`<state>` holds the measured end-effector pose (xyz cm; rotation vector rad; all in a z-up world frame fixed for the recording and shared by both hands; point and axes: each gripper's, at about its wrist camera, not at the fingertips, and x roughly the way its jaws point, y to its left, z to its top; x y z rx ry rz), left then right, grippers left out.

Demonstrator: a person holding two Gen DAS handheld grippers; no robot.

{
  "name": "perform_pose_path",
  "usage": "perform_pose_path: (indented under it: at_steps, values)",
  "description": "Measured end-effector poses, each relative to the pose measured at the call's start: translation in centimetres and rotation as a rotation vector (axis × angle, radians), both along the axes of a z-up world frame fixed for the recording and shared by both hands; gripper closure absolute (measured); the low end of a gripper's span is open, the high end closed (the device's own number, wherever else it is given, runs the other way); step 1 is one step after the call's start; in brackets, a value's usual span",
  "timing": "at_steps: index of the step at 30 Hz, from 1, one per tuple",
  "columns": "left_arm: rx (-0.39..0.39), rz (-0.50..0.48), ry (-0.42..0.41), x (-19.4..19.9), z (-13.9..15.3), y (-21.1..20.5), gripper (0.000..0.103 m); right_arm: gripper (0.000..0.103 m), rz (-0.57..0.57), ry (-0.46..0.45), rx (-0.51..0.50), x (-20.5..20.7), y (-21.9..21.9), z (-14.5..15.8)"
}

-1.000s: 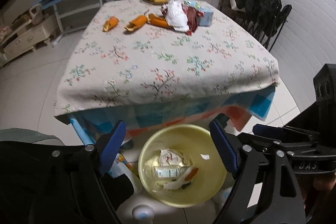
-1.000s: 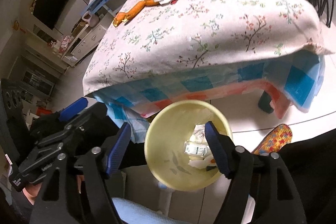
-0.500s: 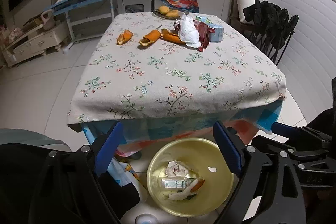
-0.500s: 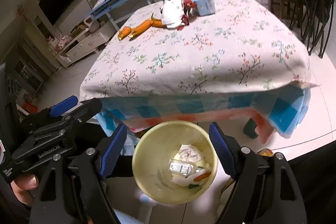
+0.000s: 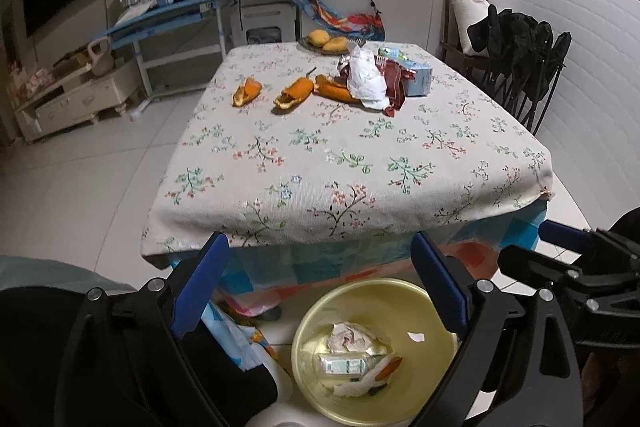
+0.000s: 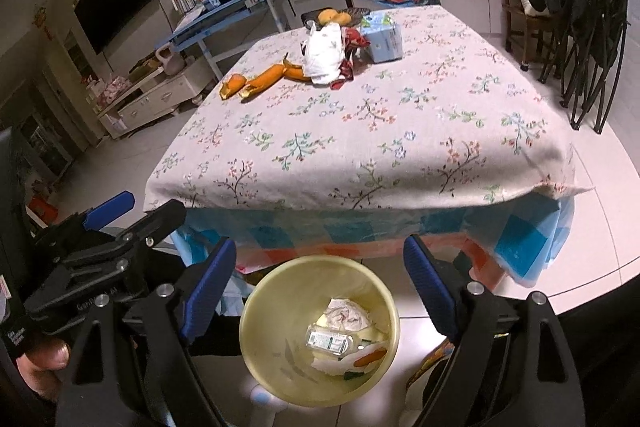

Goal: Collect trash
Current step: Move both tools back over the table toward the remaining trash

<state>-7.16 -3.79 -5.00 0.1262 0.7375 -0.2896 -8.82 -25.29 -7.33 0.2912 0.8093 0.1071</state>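
A yellow bin [image 5: 424, 307] [image 6: 280, 291] stands on the floor before the table and holds crumpled paper, a small carton and a wrapper. On the far part of the floral tablecloth [image 5: 340, 155] [image 6: 360, 131] lie orange peels [image 5: 294, 91] [image 6: 264, 79], a crumpled white paper [image 5: 366, 79] [image 6: 324, 53], a red wrapper [image 5: 394, 85] and a light blue carton [image 5: 416, 75] [image 6: 382, 37]. My left gripper [image 5: 320, 287] and right gripper [image 6: 320, 287] are both open and empty, above the bin, short of the table's near edge.
A plate of yellow fruit [image 5: 326, 41] sits at the table's far edge. Black folding chairs [image 5: 520, 67] stand on the right. A blue desk [image 5: 168, 19] and a low cabinet [image 5: 76, 99] are at the back left. White tiled floor surrounds the table.
Both grippers have tilted up and back from the bin, so the bin sits lower in view and more of the table and room shows. Both stay open and empty.
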Motion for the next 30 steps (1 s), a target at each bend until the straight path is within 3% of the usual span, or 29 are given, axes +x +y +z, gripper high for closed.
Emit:
perform_pose_path:
  at_steps: [6, 14, 30]
  values:
    - [0.0, -0.006, -0.055, -0.3, 0.6, -0.2, 0.014, 0.016, 0.008, -0.039, -0.037, 0.4, 0.4, 0.7]
    - [-0.064, 0.028, -0.022, 0.8, 0.6, 0.8, 0.014, 0.014, -0.005, -0.048, -0.04, 1.6, 0.0, 0.9]
    - [-0.089, 0.074, 0.018, 6.1, 0.7, 0.9, 0.014, 0.014, -0.015, -0.053, -0.034, 4.8, -1.0, 0.9]
